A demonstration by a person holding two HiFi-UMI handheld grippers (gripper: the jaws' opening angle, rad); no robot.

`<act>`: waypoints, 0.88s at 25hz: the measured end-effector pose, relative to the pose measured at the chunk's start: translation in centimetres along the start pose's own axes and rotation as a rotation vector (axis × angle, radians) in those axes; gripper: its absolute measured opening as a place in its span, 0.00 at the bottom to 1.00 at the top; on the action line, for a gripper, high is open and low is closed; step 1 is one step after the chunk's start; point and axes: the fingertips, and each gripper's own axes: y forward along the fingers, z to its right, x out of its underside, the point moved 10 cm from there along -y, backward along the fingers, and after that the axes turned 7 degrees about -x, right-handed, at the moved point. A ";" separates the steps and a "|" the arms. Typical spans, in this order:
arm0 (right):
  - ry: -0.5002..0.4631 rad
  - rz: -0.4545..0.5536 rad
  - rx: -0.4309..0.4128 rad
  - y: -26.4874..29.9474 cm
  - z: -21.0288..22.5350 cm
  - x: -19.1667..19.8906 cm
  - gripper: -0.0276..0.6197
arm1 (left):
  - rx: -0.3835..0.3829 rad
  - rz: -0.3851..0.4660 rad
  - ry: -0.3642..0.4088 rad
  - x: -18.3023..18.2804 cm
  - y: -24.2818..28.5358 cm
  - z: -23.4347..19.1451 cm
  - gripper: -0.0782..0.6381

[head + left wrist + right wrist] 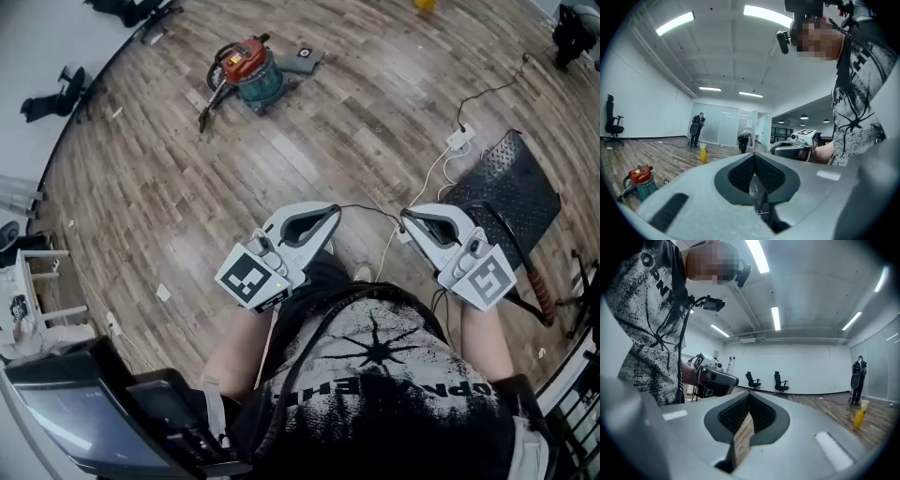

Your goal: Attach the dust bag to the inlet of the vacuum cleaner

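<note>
The vacuum cleaner point(249, 71), a teal drum with a red top, stands far off on the wooden floor; it also shows small in the left gripper view point(640, 181). A flat grey piece point(303, 61), possibly the dust bag, lies against its right side. My left gripper point(334, 213) and right gripper point(405, 217) are held in front of my torso, tips pointing toward each other and a little apart. Both are shut with nothing between the jaws, as the left gripper view point(753, 157) and the right gripper view point(749, 397) show. Each sees the other: the right gripper point(797, 143), the left gripper point(712, 374).
A black perforated seat point(507, 190) stands at my right, with a white power strip point(459, 139) and cables beside it. A desk with a monitor point(75, 417) is at lower left. A yellow bottle point(703, 155) and people stand far back; office chairs point(765, 381) line the wall.
</note>
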 end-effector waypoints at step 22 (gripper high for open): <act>-0.028 -0.073 0.124 18.9 17.1 -0.1 0.05 | 0.153 0.089 -0.013 -2.3 7.6 -25.7 0.11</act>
